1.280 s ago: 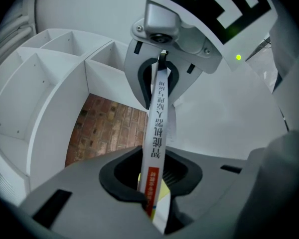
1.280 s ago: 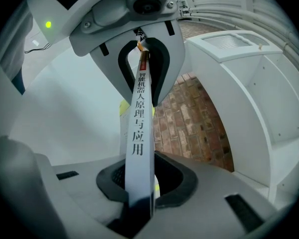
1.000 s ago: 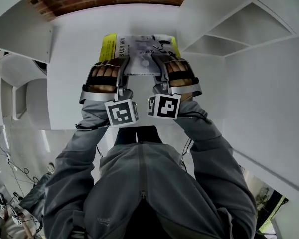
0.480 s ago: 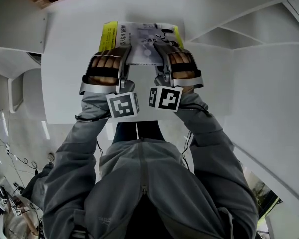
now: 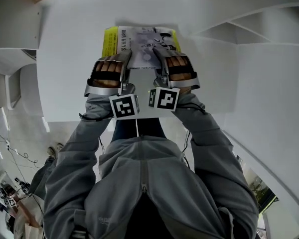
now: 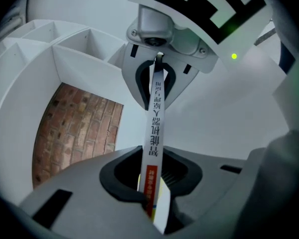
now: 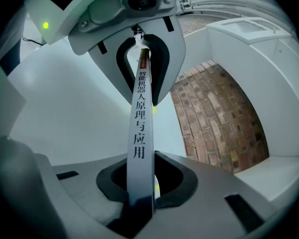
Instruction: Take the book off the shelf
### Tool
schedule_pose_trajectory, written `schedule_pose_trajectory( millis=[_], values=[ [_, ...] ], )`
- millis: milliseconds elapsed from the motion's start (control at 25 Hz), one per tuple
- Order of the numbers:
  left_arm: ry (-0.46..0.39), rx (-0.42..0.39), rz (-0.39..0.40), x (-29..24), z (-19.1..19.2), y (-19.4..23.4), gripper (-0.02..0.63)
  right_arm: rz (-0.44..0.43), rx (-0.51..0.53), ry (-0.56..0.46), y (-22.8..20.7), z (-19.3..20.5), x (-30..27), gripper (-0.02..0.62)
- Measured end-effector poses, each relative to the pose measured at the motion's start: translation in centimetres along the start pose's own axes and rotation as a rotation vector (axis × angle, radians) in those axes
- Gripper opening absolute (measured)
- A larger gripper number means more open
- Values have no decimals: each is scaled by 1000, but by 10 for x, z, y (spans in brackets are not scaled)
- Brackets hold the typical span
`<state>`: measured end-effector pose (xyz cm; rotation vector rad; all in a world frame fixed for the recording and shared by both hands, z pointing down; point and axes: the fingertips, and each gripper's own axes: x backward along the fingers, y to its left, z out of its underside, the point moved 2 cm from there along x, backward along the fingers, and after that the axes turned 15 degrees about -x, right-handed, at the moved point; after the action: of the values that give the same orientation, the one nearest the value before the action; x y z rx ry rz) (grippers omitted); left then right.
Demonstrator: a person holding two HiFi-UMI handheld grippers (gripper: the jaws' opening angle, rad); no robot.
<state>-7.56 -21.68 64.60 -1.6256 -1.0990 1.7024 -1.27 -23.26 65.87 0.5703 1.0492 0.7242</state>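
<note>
The book [image 5: 144,44] is gripped by its spine, the edge nearest the person, with the cover facing up. The left hand-held gripper [image 5: 125,59] is clamped on the spine's left end, with a jaw pressed against each cover. The right hand-held gripper [image 5: 158,59] is clamped likewise on the right end. The two are turned toward each other, and the spine is stretched between them. The book is seen over a white worktop [image 5: 70,59], apart from the shelf compartments [image 5: 249,31] on the right.
</note>
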Motion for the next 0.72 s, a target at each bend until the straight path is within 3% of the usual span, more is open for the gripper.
schedule_pose_trajectory(
  millis=[480, 720],
  values=[
    [-17, 23, 222, -4, -9, -46, 81, -199, 44, 70, 38, 14, -4, 98],
    [-30, 53, 300, -6, -12, -58, 100, -242, 41, 103, 48, 19, -5, 133]
  ],
)
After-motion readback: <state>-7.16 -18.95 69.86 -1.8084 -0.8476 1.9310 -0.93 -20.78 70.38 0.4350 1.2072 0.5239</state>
